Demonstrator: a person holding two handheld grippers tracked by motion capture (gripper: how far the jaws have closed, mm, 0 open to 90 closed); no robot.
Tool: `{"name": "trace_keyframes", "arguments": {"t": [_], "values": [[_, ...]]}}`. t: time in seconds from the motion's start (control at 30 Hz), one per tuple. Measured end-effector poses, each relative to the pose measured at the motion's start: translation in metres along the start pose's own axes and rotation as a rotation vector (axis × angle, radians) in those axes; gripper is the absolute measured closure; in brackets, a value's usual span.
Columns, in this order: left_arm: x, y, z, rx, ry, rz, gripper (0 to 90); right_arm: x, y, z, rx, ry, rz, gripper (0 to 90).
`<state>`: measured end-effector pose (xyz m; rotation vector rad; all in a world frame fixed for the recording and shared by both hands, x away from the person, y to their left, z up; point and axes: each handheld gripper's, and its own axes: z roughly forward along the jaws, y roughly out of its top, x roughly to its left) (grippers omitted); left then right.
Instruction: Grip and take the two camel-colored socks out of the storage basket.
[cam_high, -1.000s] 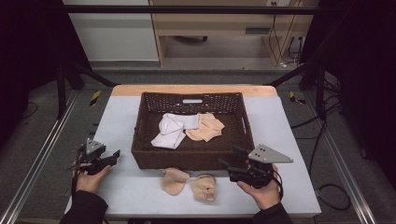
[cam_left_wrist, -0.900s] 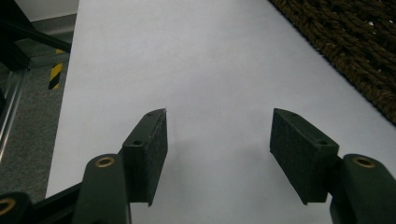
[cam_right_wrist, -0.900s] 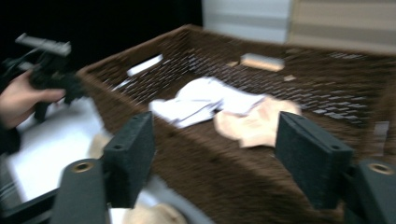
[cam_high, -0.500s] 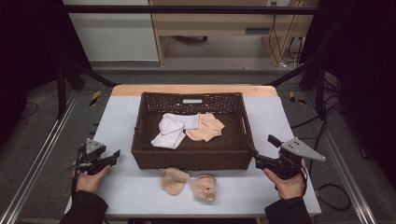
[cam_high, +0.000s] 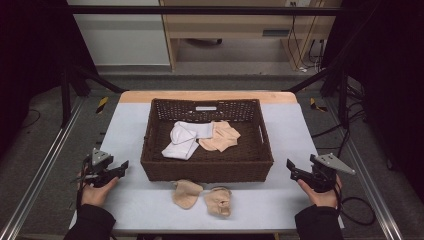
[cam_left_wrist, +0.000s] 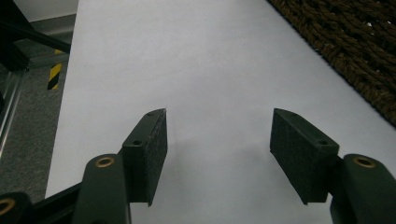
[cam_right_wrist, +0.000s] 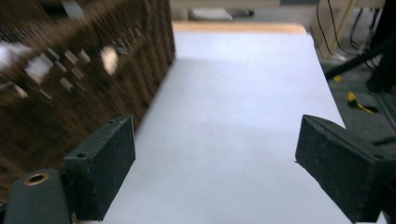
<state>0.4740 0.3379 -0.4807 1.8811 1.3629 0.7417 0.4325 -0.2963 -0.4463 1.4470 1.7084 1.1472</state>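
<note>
- The socks, the work in hand, lay in two groups: two beige ones on the table in front of the basket, and a white pair plus a beige pair inside it.
- The table (cam_high: 125, 125) was the largest thing, a pale grey top with a wooden strip along its far edge, framed by metal rails at both sides.
- The basket (cam_high: 207, 169), dark brown wicker and rectangular, stood on the middle of the table; its near wall stood just behind the two loose socks.
- The white socks (cam_high: 182, 140) lay folded in the basket's left half, touching the beige socks (cam_high: 220, 136) that lay in its right half.
- The left loose sock (cam_high: 186, 193) lay flat on the table just in front of the basket's near wall.
- The right loose sock (cam_high: 218, 200) lay just beside it, a little nearer the table's front edge, crumpled at its opening.
- The left gripper (cam_high: 120, 167) was held low over the table's left front corner, well apart from the socks; in the left gripper view its jaws stood released, wide apart, with bare table between them and the basket wall at the upper right.
- The right gripper (cam_high: 290, 166) was held at the right of the basket, near the table's right edge; its jaws had just been opening and stood released with nothing between them, the blurred basket wall at the left of the right gripper view.
</note>
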Motion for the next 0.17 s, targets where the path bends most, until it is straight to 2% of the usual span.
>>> {"name": "trace_keyframes", "arguments": {"t": [0.17], "values": [[0.0002, 0.0000, 0.0000, 0.000, 0.000, -0.002, 36.5, -0.0039, -0.0089, 0.0055, 0.047, -0.009, -0.003, 12.6]]}}
